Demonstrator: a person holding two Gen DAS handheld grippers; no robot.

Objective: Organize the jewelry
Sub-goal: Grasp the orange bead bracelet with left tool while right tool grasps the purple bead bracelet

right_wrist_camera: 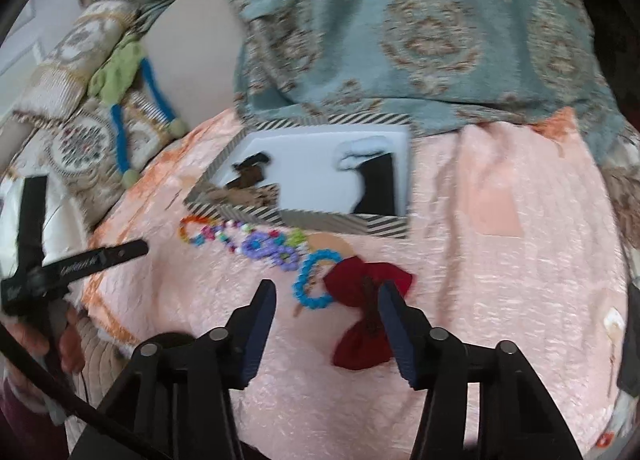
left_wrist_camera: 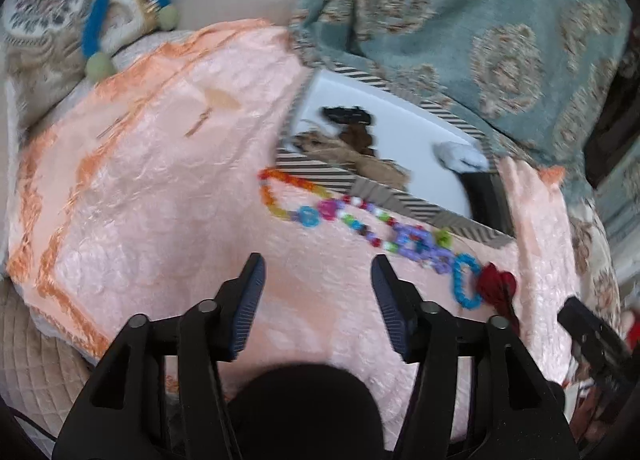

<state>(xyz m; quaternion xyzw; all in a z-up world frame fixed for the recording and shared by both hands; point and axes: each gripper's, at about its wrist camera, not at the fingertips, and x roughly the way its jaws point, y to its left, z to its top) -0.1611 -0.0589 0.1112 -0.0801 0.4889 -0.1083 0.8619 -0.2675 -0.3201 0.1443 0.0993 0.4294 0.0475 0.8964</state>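
Lowest in the right wrist view, the right gripper [right_wrist_camera: 326,296] hangs with its jaws spread wide and nothing held, the red bow [right_wrist_camera: 366,314] lying just inside its right finger and the blue bead bracelet [right_wrist_camera: 314,280] in the gap above centre. The left gripper [left_wrist_camera: 318,272], low in its own view, is likewise wide open and empty over bare pink cloth [left_wrist_camera: 160,179]. Beyond, toward mid-frame, the string of coloured beads [left_wrist_camera: 348,219] trails along the front wall of the striped box [right_wrist_camera: 320,219], whose white insert already holds some dark pieces. To pick well, I would centre on one item, lower squarely, and close gently so that no cloth bunches in the pinch.
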